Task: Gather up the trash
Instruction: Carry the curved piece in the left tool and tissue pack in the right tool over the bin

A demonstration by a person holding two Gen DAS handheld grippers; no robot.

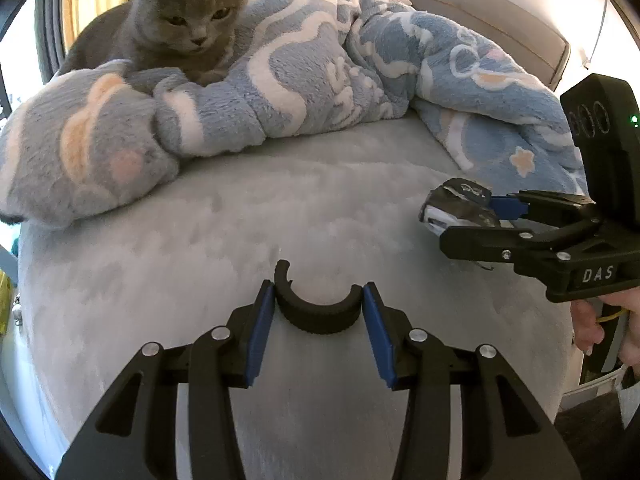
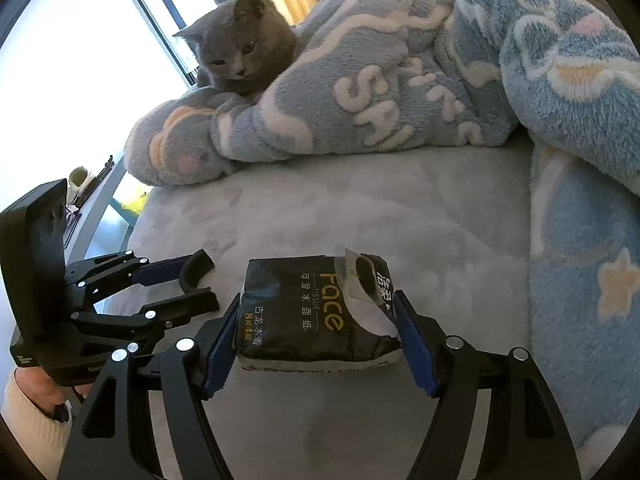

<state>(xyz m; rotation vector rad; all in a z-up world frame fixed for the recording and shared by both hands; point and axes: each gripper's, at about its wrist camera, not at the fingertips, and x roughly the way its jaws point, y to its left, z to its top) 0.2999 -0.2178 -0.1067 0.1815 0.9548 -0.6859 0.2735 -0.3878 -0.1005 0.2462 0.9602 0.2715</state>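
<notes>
A black curved ribbed piece (image 1: 318,314), like half a ring, sits between the blue pads of my left gripper (image 1: 319,300), and both pads press on its ends just above the grey bed cover (image 1: 280,208). From the right wrist view, that left gripper (image 2: 200,284) is at the left with the curved piece (image 2: 194,268) in it. My right gripper (image 2: 318,302) is shut on a black pack of face tissues (image 2: 304,312) with a torn-open top, one pad on each side. In the left wrist view the right gripper (image 1: 472,222) holds the crumpled pack (image 1: 460,204) at the right.
A grey cat (image 1: 180,28) lies at the back on a bunched blue fleece blanket (image 1: 320,72) and looks toward the grippers. The blanket also runs down the right side (image 2: 580,240). A bright window (image 2: 80,80) is at the left. A person's hand (image 2: 32,396) holds the left gripper.
</notes>
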